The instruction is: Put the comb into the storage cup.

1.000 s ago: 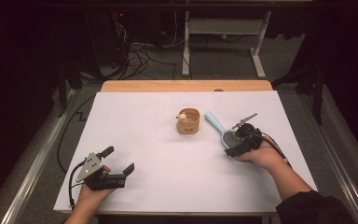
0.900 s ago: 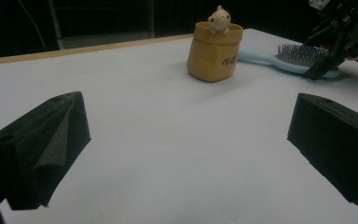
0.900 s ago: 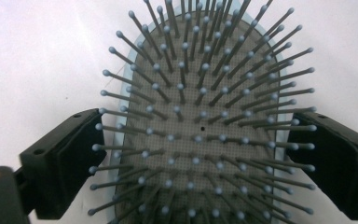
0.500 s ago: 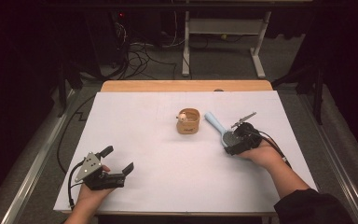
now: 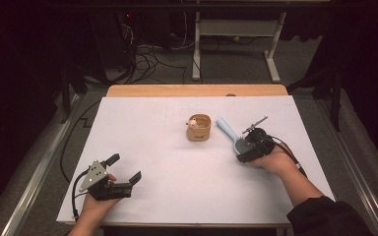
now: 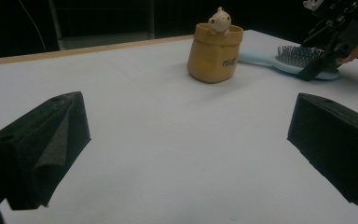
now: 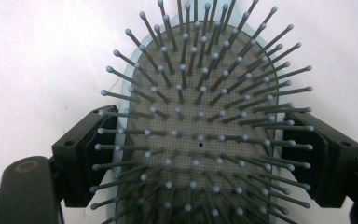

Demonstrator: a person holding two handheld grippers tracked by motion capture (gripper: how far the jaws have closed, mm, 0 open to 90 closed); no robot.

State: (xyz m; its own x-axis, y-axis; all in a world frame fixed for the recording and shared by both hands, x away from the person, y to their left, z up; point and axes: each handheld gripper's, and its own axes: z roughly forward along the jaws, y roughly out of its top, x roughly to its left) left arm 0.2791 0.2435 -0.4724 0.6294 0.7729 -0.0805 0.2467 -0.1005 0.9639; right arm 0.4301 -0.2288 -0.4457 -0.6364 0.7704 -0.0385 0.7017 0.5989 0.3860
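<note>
- High view: right gripper [image 5: 248, 149] sits over the pale-blue plastic hairbrush [image 5: 230, 132]; left gripper [image 5: 119, 171] rests spread, well apart.
- Left gripper view: tan pouch-shaped cup [image 6: 214, 52] stands ahead.
- Right gripper view: jaws, just closing, pinch the brush head's edges. Grasp step; next, lift level.

Left gripper [image 5: 126, 169] rests near left, jaws spread wide with nothing between them. Right gripper [image 5: 243, 150] at right, jaws just closed inward, pads gripping the hairbrush [image 7: 200, 126] head's sides.
</note>
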